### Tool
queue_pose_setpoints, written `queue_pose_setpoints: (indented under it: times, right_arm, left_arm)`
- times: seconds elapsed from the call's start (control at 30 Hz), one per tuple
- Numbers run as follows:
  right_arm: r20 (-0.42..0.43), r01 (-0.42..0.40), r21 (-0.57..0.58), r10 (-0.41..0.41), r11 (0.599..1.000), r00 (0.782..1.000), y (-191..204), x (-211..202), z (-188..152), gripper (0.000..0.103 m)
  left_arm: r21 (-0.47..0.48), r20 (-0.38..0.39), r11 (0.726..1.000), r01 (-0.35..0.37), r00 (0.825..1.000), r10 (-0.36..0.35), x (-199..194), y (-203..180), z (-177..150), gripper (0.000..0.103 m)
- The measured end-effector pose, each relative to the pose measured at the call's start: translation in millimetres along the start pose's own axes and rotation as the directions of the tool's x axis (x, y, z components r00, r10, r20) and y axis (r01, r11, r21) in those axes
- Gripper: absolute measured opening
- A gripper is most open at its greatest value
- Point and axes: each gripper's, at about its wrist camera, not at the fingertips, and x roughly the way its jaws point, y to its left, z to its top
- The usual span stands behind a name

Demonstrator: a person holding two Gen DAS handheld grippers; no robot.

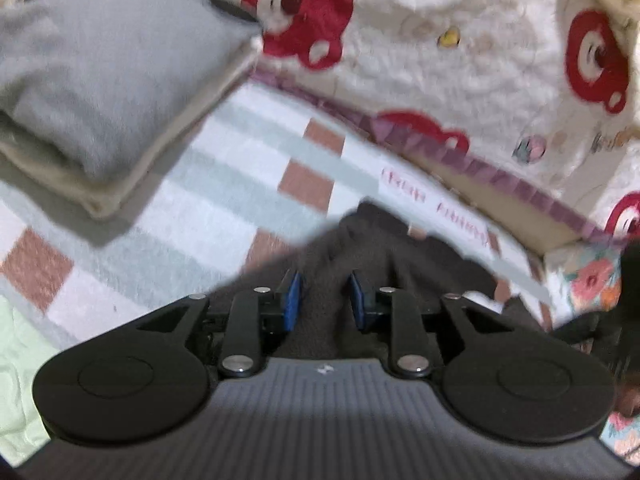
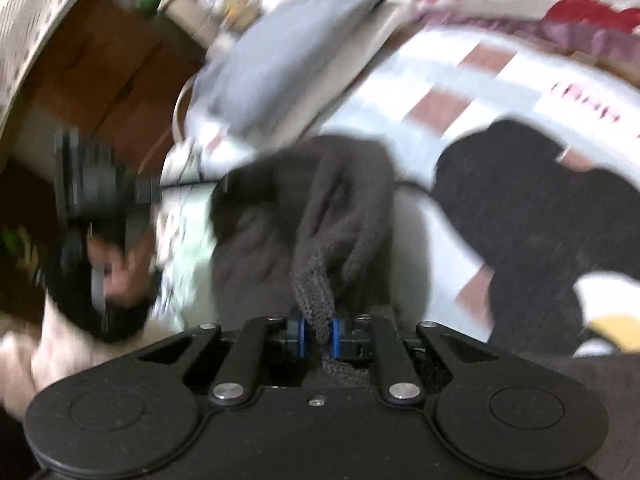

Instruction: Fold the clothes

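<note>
Right wrist view shows the right gripper pinching a knitted edge of a dark brown-grey sweater, its blue pads pressed against the fabric at lower centre of the frame. The garment hangs bunched and rumpled up the middle of the frame over the bed. In the left wrist view the left gripper has its jaws spread, with the same dark knit lying between and beyond them, not clamped. The knit looks soft, limp and fairly thick, so I judge it will sag and slump between grips; a hem or ribbed edge looks the surest place to hold. Underneath is a checked bedsheet in white, pale green and pink squares. A folded grey and beige stack sits at upper left, and a fleecy blanket with red bears fills the upper right. Both views are motion-blurred.
</note>
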Motion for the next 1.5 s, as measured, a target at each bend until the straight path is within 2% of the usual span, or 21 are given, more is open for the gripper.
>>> queue_pose_setpoints:
  times: [0.07,0.17,0.3,0.4,0.5,0.53,0.57,0.67,0.73,0.8,0.83,0.9,0.97,1.03,1.07,1.13,1.17,1.23,1.33,1.43,1.5]
  right_arm:
    - [-0.056,-0.034,0.005,0.034,0.999,0.998,5,6,-12,0.015]
    - [-0.139,-0.084,0.015,0.085,0.996,0.987,12,14,-29,0.015]
    - [-0.248,-0.146,0.041,0.151,0.988,0.957,20,25,-52,0.015]
    - [-0.322,-0.165,0.069,0.178,0.984,0.93,17,36,-59,0.015]
    - [-0.376,-0.177,0.043,0.18,0.983,0.909,25,43,-66,0.015]
    - [-0.387,-0.178,0.026,0.174,0.984,0.905,29,45,-69,0.015]
    - [-0.39,-0.174,0.009,0.163,0.985,0.906,31,46,-72,0.015]
    - [-0.384,-0.173,-0.016,0.153,0.985,0.911,32,48,-80,0.015]
    - [-0.386,-0.182,-0.037,0.154,0.983,0.91,32,46,-83,0.016]
    - [-0.417,-0.189,-0.062,0.147,0.98,0.897,29,43,-81,0.017]
    - [-0.431,-0.185,-0.076,0.135,0.98,0.892,27,39,-78,0.017]
    - [-0.422,-0.161,-0.093,0.108,0.982,0.9,20,22,-66,0.017]
    - [-0.367,-0.135,-0.073,0.099,0.988,0.925,8,-4,-49,0.02]
    - [-0.257,-0.053,-0.05,0.039,0.997,0.966,-16,-36,-29,0.044]
    - [-0.203,-0.003,-0.034,-0.003,0.999,0.979,-30,-50,-19,0.056]
    - [-0.118,0.104,0.023,-0.101,0.994,0.988,-54,-75,-4,0.057]
    - [-0.078,0.158,0.06,-0.154,0.986,0.985,-68,-86,4,0.058]
    - [-0.034,0.264,0.171,-0.262,0.949,0.964,-98,-93,12,0.06]
    - [-0.039,0.394,0.319,-0.404,0.862,0.914,-141,-90,16,0.06]
    - [-0.058,0.452,0.403,-0.471,0.796,0.881,-166,-77,16,0.06]
    - [-0.095,0.46,0.403,-0.464,0.791,0.881,-175,-62,14,0.063]
  left_arm:
    - [-0.015,0.045,1.0,0.021,0.999,-0.021,-8,2,4,0.046]
    - [-0.003,0.067,1.0,0.026,0.997,-0.026,-7,3,5,0.054]
    - [0.004,-0.036,1.0,0.016,0.999,-0.016,22,-3,-4,0.057]
    - [-0.025,-0.11,0.998,0.062,0.992,-0.065,41,-11,-15,0.065]
    - [0.103,-0.14,0.994,0.039,0.99,-0.025,48,-36,-29,0.072]
    - [0.157,-0.15,0.987,0.028,0.989,-0.004,51,-45,-33,0.078]
    - [0.208,-0.16,0.978,0.017,0.987,0.017,53,-53,-38,0.082]
    - [0.321,-0.211,0.947,-0.009,0.974,0.081,61,-71,-53,0.083]
    - [0.433,-0.253,0.901,-0.014,0.958,0.136,66,-81,-67,0.082]
    - [0.558,-0.246,0.828,-0.054,0.942,0.227,72,-91,-86,0.077]
    - [0.577,-0.243,0.814,-0.061,0.939,0.243,73,-92,-90,0.074]
    - [0.57,-0.249,0.819,-0.057,0.939,0.238,71,-91,-92,0.07]
    - [0.564,-0.255,0.824,-0.052,0.938,0.234,69,-91,-94,0.068]
    - [0.561,-0.259,0.826,-0.047,0.938,0.229,69,-90,-93,0.068]
    - [0.561,-0.261,0.827,-0.044,0.938,0.227,70,-90,-93,0.068]
    - [0.561,-0.263,0.827,-0.04,0.938,0.224,71,-90,-93,0.068]
    - [0.563,-0.264,0.826,-0.039,0.938,0.224,72,-91,-93,0.068]
    - [0.563,-0.266,0.825,-0.036,0.938,0.222,73,-91,-92,0.068]
    - [0.556,-0.275,0.831,-0.027,0.937,0.215,73,-90,-89,0.068]
    - [0.538,-0.281,0.842,-0.025,0.937,0.207,74,-89,-86,0.068]
    - [0.534,-0.279,0.845,-0.029,0.937,0.209,74,-89,-85,0.068]
